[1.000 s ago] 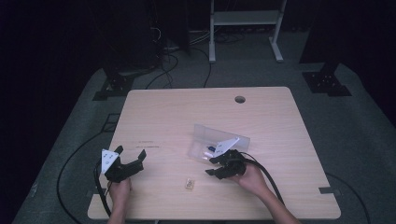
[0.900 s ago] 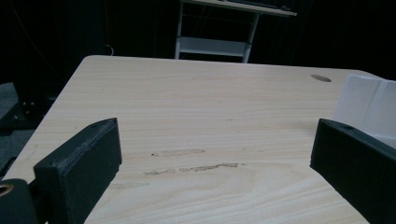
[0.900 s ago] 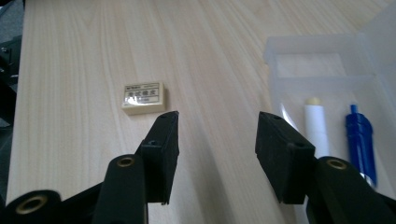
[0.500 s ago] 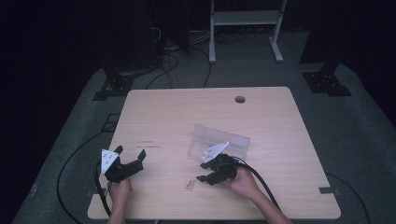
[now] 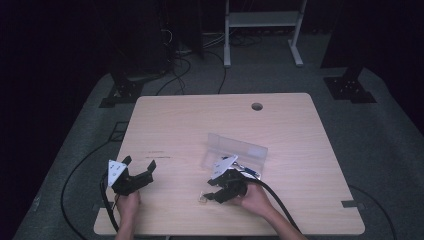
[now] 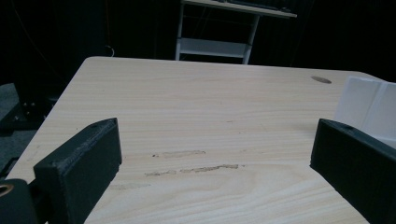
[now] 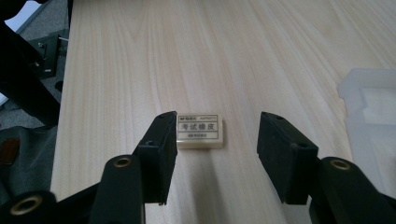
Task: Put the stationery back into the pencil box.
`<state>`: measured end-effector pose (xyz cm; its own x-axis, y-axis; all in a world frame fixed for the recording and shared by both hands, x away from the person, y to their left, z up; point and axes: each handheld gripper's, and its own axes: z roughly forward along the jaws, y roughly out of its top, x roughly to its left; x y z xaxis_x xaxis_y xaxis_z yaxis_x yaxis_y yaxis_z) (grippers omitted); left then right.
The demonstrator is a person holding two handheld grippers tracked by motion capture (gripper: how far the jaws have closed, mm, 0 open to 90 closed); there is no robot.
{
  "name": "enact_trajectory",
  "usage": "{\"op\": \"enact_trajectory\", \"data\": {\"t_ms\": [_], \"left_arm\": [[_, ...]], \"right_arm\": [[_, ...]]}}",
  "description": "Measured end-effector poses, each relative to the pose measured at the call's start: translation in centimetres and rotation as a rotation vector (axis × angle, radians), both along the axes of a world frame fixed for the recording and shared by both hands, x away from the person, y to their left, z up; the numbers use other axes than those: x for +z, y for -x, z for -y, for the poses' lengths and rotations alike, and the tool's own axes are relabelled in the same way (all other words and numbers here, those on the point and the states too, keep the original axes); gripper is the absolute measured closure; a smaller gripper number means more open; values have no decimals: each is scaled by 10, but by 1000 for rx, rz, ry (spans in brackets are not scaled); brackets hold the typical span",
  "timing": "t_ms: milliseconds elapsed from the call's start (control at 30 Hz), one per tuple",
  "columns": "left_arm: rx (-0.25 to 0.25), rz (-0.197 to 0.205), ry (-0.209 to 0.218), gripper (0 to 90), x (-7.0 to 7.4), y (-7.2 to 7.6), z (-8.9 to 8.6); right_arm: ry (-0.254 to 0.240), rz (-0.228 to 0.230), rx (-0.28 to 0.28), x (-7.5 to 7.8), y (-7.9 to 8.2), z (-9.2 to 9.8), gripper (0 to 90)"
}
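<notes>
At the table's near edge — right gripper (image 5: 214, 191) shifted from the clear case (image 5: 236, 150) to the eraser (image 7: 200, 130); jaws lately widened, eraser unpinched — pickup judged imminent.

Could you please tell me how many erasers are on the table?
1. The eraser lies flat near the table's front edge, between the open jaws of the right gripper. The translucent case beside it might hide more.

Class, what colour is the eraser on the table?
Cream, with dark print; eraser shows best in the right gripper view.
</notes>
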<state>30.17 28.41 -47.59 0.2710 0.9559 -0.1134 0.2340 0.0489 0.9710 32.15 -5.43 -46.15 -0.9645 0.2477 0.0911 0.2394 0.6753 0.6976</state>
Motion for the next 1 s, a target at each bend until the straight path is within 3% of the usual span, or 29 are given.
{"op": "enact_trajectory", "data": {"t_ms": [1000], "left_arm": [[-1,1,8,11,0,0,-1]], "right_arm": [[37,-20,37,-15,3,-23,508]]}}
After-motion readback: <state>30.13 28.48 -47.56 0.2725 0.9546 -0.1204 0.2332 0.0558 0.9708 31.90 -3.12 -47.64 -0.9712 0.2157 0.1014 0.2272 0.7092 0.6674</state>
